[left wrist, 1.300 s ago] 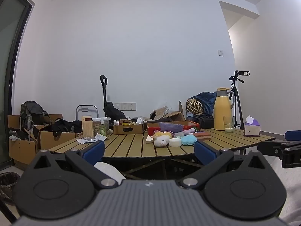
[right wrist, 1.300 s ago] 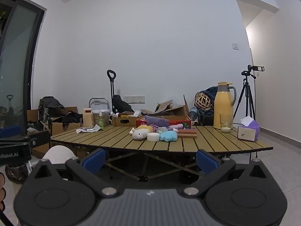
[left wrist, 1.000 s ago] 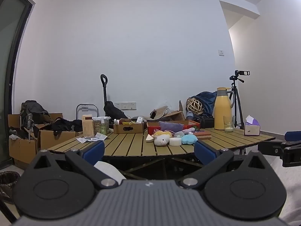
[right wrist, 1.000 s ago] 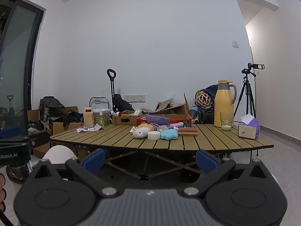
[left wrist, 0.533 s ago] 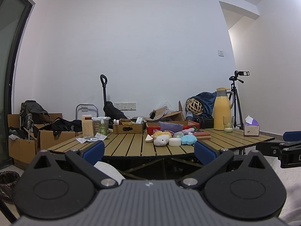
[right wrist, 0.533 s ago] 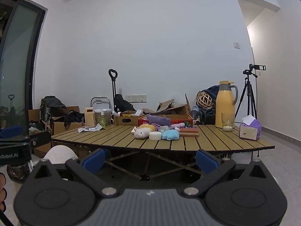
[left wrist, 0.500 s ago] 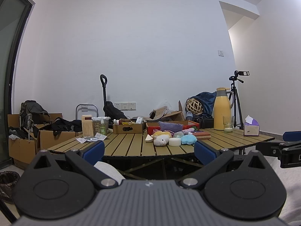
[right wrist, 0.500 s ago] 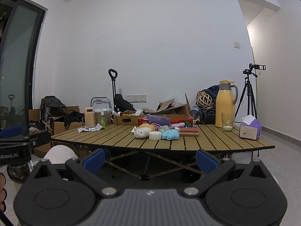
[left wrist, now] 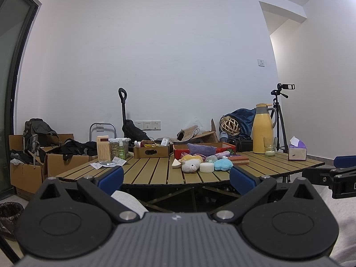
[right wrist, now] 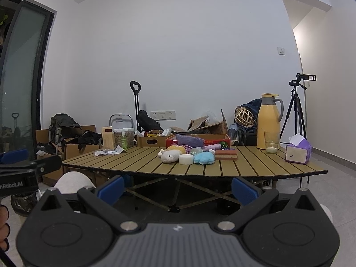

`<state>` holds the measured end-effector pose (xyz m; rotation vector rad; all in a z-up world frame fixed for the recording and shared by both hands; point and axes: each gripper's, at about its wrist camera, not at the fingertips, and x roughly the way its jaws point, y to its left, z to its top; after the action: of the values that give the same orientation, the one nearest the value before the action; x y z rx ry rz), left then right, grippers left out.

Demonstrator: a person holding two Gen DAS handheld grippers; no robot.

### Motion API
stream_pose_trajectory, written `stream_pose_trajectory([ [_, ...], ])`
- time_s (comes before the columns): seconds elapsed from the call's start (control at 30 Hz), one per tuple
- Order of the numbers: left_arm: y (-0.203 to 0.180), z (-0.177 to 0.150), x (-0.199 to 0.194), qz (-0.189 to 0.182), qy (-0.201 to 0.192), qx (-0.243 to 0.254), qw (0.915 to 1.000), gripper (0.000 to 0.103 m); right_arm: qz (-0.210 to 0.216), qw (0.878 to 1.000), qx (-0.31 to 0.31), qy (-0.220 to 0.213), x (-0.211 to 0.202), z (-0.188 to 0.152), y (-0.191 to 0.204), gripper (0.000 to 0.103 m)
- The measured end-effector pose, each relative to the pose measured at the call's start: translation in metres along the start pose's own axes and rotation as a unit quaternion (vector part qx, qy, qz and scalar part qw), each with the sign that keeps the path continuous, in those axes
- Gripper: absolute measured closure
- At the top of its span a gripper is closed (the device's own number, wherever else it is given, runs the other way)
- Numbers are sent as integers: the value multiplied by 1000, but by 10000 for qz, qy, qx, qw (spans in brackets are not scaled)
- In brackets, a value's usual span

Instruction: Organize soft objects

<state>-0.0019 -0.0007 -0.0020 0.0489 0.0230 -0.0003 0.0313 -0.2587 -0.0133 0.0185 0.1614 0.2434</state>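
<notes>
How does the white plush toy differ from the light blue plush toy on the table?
The white plush toy is off-white with a small face showing; the light blue plush toy is fluffy blue with no face visible. The white one lies left of the white round pad, the blue one right of it. Both lie on the slatted table, in front of the red box.

text: "nRobot.AI", cut off at its start | on: left gripper (right wrist: 13,166) body, right wrist view | other labels: unreadable
</notes>
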Motion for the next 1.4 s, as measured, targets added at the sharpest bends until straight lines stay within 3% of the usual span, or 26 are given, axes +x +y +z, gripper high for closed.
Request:
stream_pose_trajectory([
  [1.0,-2,0,-2,-23,1,2,10000,0,-51,10000,20,-9,3,1,-2,0],
  [1.4,-3,3,16,-115,43,36,9999,0,77,9999,53,-136,15,9,-8,0],
])
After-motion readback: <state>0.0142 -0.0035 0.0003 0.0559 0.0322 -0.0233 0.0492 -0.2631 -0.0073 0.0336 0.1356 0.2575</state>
